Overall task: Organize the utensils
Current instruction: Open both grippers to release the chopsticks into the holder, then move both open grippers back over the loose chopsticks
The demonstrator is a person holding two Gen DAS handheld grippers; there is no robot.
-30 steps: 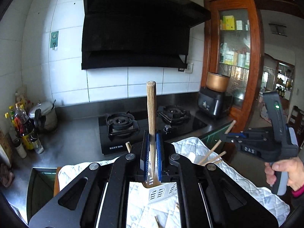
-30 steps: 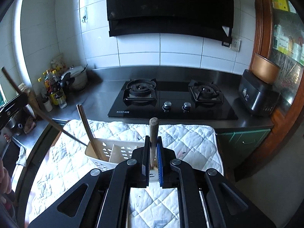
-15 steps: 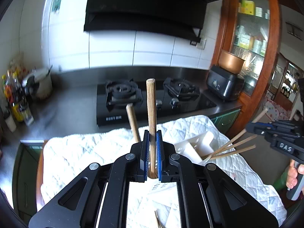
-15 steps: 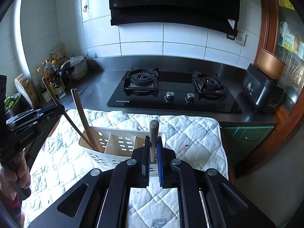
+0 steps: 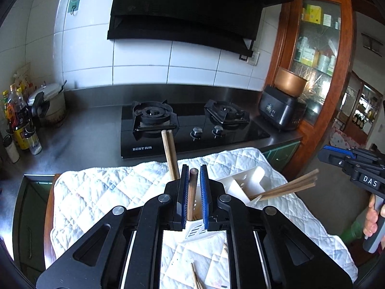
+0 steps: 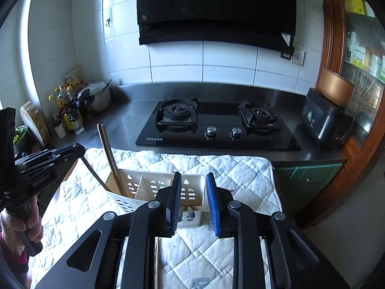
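A white slotted utensil holder (image 6: 154,187) stands on the quilted white cloth (image 6: 231,168); it also shows in the left wrist view (image 5: 243,183). My left gripper (image 5: 192,185) has its jaws slightly apart around a wooden-handled utensil (image 5: 191,192) that stands in the holder. Two more wooden handles (image 5: 169,151) stick up behind it. Chopsticks (image 5: 286,187) lean out of the holder's right end and show in the right wrist view (image 6: 109,154). My right gripper (image 6: 192,197) is open and empty just over the holder.
A black two-burner gas hob (image 6: 216,125) sits behind the cloth on the steel counter. Bottles and a pot (image 6: 72,113) stand at the left, a black appliance (image 6: 327,120) at the right. Loose chopsticks (image 5: 196,277) lie on the cloth near me.
My right gripper has opened and let go of its wooden-handled utensil, which now sits down in the holder. My left gripper has lowered its utensil into the holder and its jaws have loosened.
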